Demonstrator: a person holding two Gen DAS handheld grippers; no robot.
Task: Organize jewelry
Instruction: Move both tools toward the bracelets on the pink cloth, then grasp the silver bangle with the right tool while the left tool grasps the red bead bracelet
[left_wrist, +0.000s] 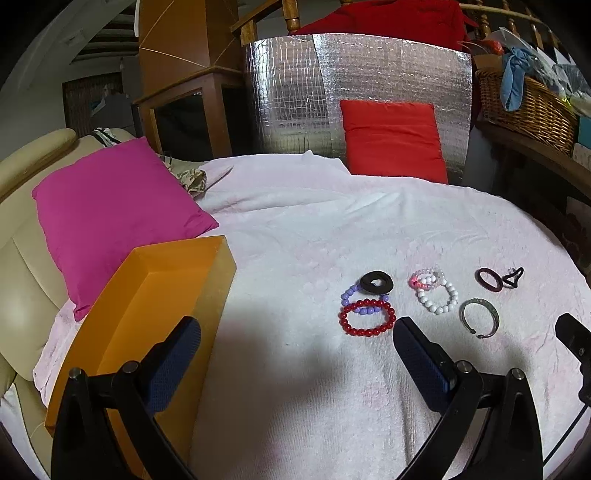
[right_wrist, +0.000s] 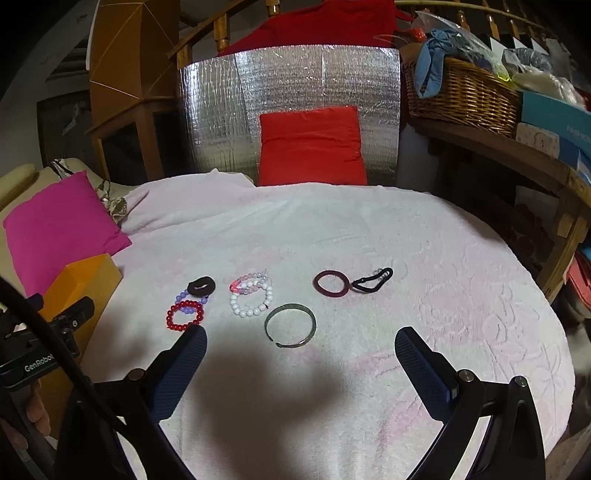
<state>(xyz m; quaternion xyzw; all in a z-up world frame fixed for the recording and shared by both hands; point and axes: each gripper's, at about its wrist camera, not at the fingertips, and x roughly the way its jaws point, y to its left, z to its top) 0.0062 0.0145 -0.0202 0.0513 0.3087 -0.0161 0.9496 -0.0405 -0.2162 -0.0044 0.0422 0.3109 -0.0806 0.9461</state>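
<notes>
We hold the left gripper (left_wrist: 297, 338) and right gripper (right_wrist: 301, 347) wide open, empty. The open orange rectangular box (left_wrist: 166, 280) at the white blanket's (left_wrist: 332, 229) left edge appears empty; the red bead bracelet (left_wrist: 366, 317), the grey metal bangle (right_wrist: 290, 325) and the other pieces lie mid-blanket, unsorted.

The orange box (left_wrist: 147, 314) is partly hidden behind the left gripper's finger (left_wrist: 173, 365); basket contents (right_wrist: 480, 48) blur together.

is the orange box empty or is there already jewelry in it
Empty as far as shows: the open orange box has bare inner walls and floor in the left wrist view; its near end is hidden behind the gripper finger.
</notes>
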